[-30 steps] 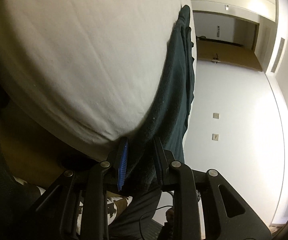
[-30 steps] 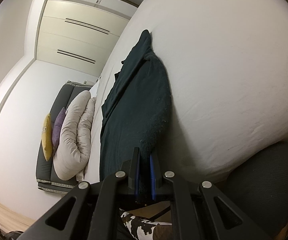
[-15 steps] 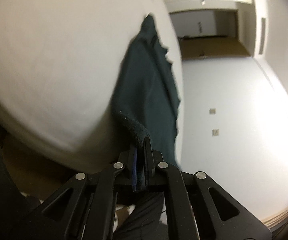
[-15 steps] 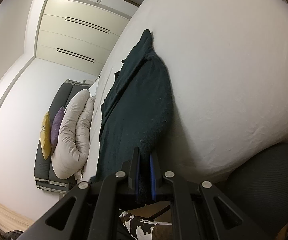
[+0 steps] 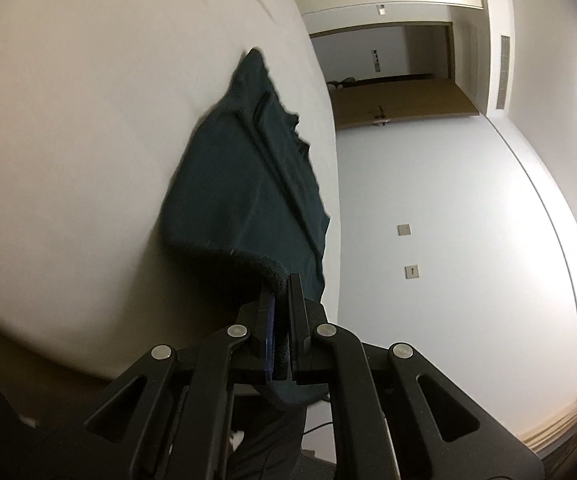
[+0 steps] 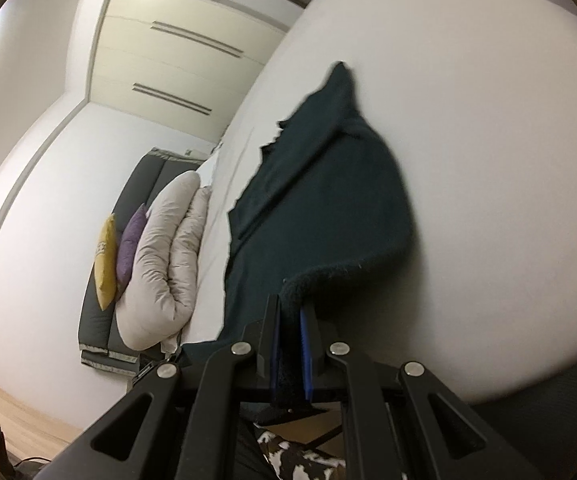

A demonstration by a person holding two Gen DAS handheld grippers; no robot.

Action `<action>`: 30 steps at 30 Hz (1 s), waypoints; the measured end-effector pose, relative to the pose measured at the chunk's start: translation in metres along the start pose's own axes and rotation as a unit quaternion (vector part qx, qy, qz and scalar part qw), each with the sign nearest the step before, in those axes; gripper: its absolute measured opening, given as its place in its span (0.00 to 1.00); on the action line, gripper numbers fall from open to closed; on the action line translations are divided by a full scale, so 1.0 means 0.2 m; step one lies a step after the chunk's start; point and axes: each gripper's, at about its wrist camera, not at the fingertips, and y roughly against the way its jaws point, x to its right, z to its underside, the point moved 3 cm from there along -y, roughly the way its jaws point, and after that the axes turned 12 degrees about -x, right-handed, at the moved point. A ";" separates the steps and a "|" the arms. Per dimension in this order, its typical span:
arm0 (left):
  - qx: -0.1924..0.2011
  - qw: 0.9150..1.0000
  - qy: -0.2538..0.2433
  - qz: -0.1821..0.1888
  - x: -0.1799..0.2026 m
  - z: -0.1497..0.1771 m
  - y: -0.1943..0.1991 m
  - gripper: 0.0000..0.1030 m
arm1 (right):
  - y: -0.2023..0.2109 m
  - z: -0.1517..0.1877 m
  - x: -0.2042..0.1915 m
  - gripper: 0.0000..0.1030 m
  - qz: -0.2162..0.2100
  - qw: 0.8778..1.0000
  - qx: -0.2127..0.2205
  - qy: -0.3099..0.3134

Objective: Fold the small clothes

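Your left gripper and right gripper each clench the dark green garment's hem; no readable writing shows.

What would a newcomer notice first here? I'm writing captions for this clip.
The dark green garment stands out, spread on the white bed. The left hand-held gripper and right hand-held gripper each pinch its near edge. Beside the bed, yellow and purple cushions catch the eye.
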 end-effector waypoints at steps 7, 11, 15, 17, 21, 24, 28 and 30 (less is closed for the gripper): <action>0.023 0.998 -0.056 -0.016 0.29 -0.49 -0.10 0.04 | -0.15 -0.57 -0.13 0.09 -0.009 1.000 0.020 0.011; 0.031 0.997 -0.065 -0.029 0.41 -0.86 -0.27 0.04 | -0.27 -0.91 -0.08 0.09 -0.017 0.999 0.036 -0.029; 0.042 0.996 -0.050 -0.053 0.41 -1.21 -0.42 0.04 | -0.43 -1.22 0.00 0.09 -0.007 0.997 0.048 -0.064; 0.052 0.996 -0.033 -0.062 0.37 -1.38 -0.49 0.04 | -0.50 -1.34 0.06 0.09 0.004 0.995 0.052 -0.081; 0.047 0.993 0.005 -0.113 0.20 -1.62 -0.69 0.04 | -0.67 -1.53 0.28 0.13 0.040 0.988 0.057 -0.139; 0.022 0.988 0.033 -0.146 0.05 -1.70 -0.81 0.05 | -0.71 -1.54 0.43 0.34 0.020 0.980 0.083 -0.182; 0.030 0.992 0.066 -0.107 -0.07 -1.76 -0.76 0.15 | -0.60 -1.51 0.44 0.67 -0.012 0.976 0.131 -0.174; 0.052 0.991 0.059 -0.108 -0.05 -1.78 -0.70 0.44 | -0.52 -1.49 0.43 0.71 0.017 0.971 0.157 -0.178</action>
